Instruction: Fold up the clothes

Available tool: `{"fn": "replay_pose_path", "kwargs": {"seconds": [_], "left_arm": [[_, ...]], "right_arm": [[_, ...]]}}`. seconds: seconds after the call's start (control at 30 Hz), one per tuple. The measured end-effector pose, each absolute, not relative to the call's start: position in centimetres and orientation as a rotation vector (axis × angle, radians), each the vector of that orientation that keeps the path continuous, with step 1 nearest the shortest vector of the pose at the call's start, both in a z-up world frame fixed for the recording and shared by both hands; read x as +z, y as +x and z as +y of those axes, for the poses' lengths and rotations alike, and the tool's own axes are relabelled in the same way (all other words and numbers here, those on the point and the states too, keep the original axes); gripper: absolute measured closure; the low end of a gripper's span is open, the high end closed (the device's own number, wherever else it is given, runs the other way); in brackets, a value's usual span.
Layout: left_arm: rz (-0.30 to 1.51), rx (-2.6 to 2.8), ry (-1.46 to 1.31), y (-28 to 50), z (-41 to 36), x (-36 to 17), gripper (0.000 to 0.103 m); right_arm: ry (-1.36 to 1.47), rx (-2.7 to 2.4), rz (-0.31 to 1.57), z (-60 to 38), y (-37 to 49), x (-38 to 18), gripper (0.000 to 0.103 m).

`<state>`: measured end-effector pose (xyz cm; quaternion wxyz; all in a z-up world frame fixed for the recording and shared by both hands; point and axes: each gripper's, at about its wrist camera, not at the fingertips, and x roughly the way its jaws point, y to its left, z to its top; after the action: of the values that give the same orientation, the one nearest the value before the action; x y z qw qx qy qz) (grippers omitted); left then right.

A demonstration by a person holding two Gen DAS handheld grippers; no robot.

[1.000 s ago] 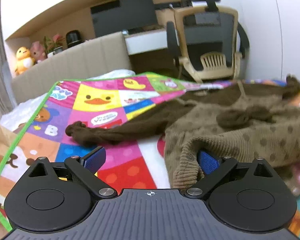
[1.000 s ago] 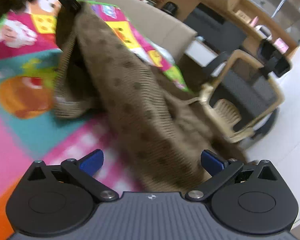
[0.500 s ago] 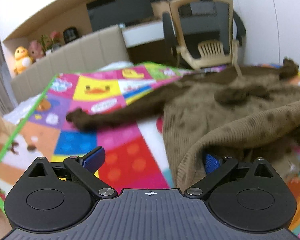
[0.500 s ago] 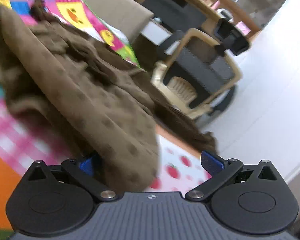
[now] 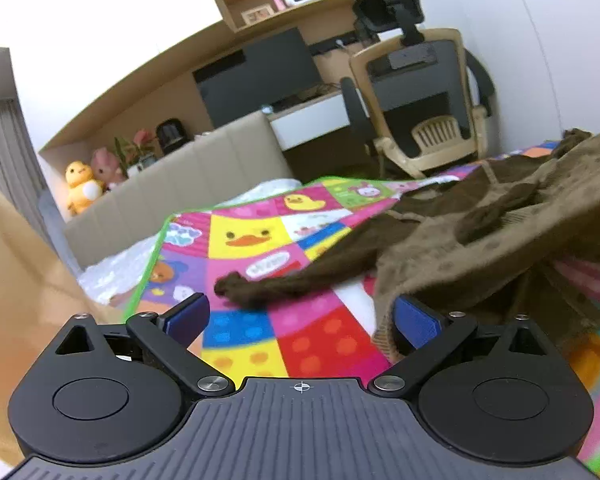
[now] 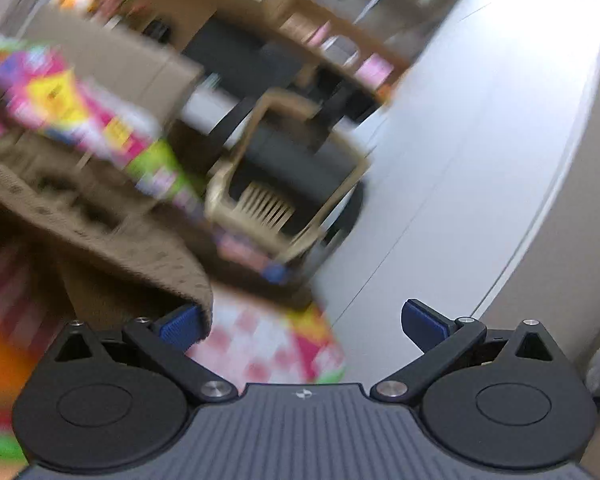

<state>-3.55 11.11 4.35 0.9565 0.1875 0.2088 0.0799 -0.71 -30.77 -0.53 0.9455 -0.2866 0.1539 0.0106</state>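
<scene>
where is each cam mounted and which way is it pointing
Left wrist: on the left gripper, looking low across the play mat at the brown garment and desk; its fingers show.
Right wrist: on the right gripper, blurred, facing the office chair and white wall; its fingers show.
Both share the garment, mat and chair.

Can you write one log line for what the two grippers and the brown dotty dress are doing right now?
left gripper: open, hem draped over one finger | right gripper: open, hem over one finger | dress: lifted edge, rest on play mat
</scene>
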Motion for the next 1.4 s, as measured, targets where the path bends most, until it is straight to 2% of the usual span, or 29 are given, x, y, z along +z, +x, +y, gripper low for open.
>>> {"fn": "replay_pose_path", "kwargs": {"seconds": [0.1, 0.27, 0.43, 0.6, 0.7, 0.8, 0.97, 1.13, 1.4], "left_arm": [[0.503, 0.086, 0.381, -5.8, 11.1, 2.9, 0.002], [0.585, -0.082, 0.344, -6.9, 11.0, 1.1, 0.002], [0.566, -0.207, 0.217, -4.8, 10.0, 2.1, 0.001], [0.619, -0.256, 0.002, -2.2, 10.2, 1.3, 0.001], [0.614, -0.277, -0.060, -1.3, 10.3, 1.6, 0.001], [0.576, -0.330, -0.123, 0.2, 10.3, 3.2, 0.000], [0.507, -0.368, -0.255, 5.6, 10.2, 4.3, 0.000], [0.496, -0.269, -0.269, 11.8, 10.4, 1.5, 0.000], [0.635, -0.362, -0.260, 16.2, 10.5, -3.6, 0.000]], "right_arm": [[-0.565, 0.096, 0.417, -31.8, -2.1, -2.6, 0.000], [-0.342, 0.217, 0.388, -33.1, -2.3, 0.2, 0.000], [0.056, 0.411, 0.521, -34.4, 3.0, 0.0, 0.000], [0.211, 0.413, 0.650, -34.0, 8.3, -3.8, 0.000], [0.217, 0.435, 0.655, -33.1, 8.8, -3.7, 0.000], [0.159, 0.457, 0.576, -31.5, 9.1, -1.4, 0.000], [0.227, 0.473, 0.544, -29.4, 14.0, 0.4, 0.000], [0.105, 0.420, 0.532, -25.7, 18.6, -1.8, 0.000], [0.107, 0.480, 0.630, -22.8, 27.5, 0.0, 0.000]]}}
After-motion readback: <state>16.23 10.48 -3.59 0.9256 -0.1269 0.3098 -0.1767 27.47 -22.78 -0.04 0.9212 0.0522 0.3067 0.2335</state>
